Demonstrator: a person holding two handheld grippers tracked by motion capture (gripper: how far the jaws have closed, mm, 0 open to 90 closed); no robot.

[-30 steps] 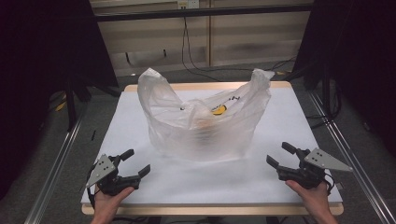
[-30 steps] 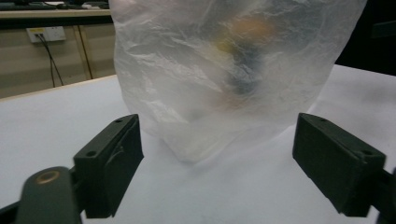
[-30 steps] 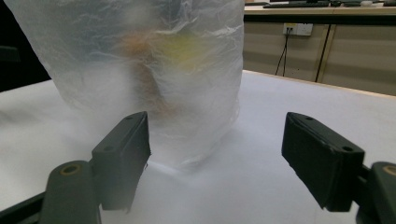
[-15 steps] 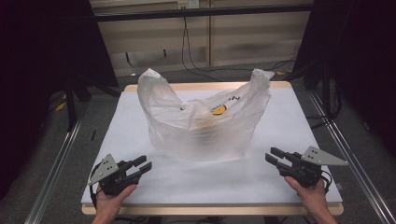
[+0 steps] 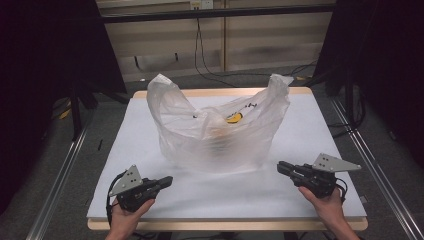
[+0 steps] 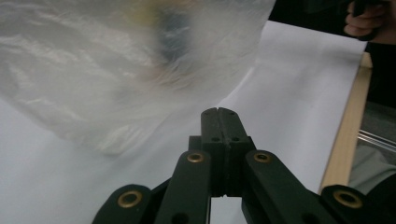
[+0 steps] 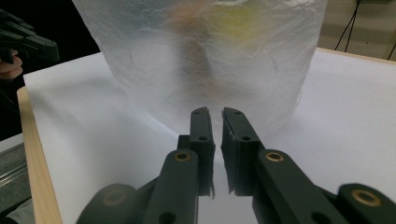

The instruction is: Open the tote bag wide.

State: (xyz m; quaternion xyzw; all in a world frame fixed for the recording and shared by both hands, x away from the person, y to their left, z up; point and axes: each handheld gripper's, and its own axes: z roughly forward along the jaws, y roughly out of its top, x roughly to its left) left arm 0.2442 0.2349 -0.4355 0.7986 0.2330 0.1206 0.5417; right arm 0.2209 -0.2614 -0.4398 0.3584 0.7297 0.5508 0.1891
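- One left hand-held gripper (image 5: 165, 182) lies low over the near left of the tabletop (image 5: 150, 125), black, topped by a grey three-cornered plate. Its jaws have just been closing and now meet with nothing between them.
- One translucent plastic bag (image 5: 220, 130) stands at the tabletop's centre, crinkled, its two handles upright, with blurred yellow and orange shapes inside.
- One right hand-held gripper (image 5: 281, 167) sits near right, just beside the bag's base. Its jaws have just been closing; a thin slit remains, empty.
- The tabletop is white-covered with a pale wooden edge.
- The left gripper view shows the jaws pressed together (image 6: 219, 114); the right gripper view shows the slit (image 7: 216, 114) and the bag's wrinkled wall (image 7: 205, 60) close ahead.
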